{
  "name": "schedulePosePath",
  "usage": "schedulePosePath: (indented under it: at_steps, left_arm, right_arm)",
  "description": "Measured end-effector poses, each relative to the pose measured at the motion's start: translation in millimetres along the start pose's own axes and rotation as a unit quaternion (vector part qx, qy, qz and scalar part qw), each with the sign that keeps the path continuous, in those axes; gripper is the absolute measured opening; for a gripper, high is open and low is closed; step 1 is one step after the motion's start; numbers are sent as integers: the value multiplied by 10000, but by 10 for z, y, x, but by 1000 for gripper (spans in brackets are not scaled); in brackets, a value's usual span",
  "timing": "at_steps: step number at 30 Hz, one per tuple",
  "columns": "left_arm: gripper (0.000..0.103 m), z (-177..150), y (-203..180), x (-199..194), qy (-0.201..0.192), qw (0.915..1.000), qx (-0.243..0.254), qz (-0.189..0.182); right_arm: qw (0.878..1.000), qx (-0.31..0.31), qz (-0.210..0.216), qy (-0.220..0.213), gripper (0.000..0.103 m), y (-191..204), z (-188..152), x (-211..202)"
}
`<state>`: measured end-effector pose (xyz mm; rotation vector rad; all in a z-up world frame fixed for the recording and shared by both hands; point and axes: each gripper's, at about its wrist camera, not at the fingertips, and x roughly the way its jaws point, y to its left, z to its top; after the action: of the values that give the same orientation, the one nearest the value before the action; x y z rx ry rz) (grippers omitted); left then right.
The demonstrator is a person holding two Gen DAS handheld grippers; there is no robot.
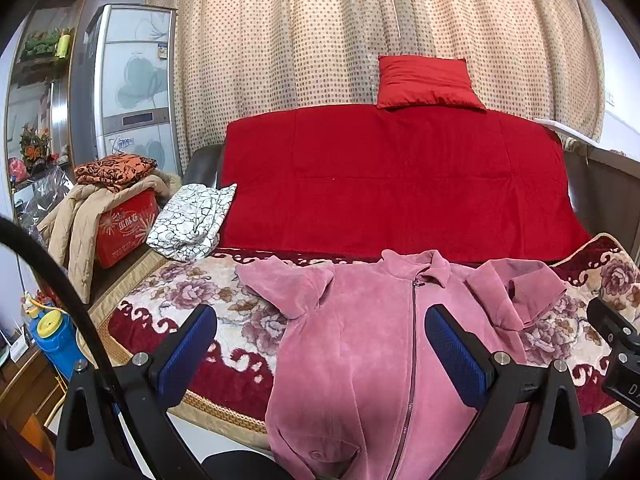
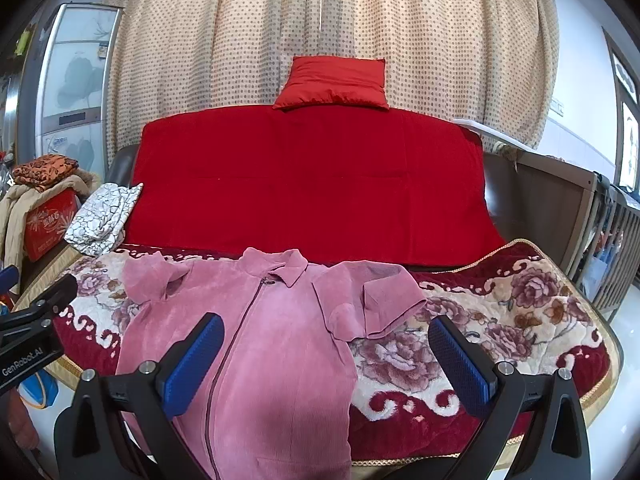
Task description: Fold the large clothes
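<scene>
A pink zip-up velvet garment [image 1: 360, 340] lies front up on the floral seat cover [image 1: 192, 292], collar toward the sofa back, its hem hanging over the front edge. Both short sleeves are folded in near the shoulders. My left gripper [image 1: 320, 340] is open and empty above its left half. In the right wrist view the garment [image 2: 272, 340] lies left of centre. My right gripper [image 2: 326, 344] is open and empty above its right side and right sleeve [image 2: 384, 300].
A red blanket [image 1: 392, 184] covers the sofa back with a red cushion [image 1: 424, 80] on top. A black-and-white cloth [image 1: 192, 220] lies at the seat's left end. A red box [image 1: 124, 228] with clothes stands left. A wooden crib [image 2: 600, 232] stands right.
</scene>
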<state>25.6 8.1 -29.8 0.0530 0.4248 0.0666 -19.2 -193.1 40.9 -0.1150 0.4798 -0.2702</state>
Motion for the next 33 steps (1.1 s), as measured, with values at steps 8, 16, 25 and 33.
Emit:
schedulePosePath:
  at_steps: [8,16,25,33]
  left_arm:
    - [103,-23,4,38,54,10000,-16,19]
    - [103,-176,-59,576,792,9964,64,-287]
    - [103,-728,-272,1819,2237,9741,291,-149]
    - [103,-1071,-354,2396,2699,9622,340,157]
  right_arm:
    - [10000,-18,13,35,103,10,-20,23]
    - [9996,20,43,283,103,-69,-96,316]
    - [9904,1002,-395,872,103,-1013,-298,1154]
    - [9706,1979,205,1357,103,-1606,-420,1943]
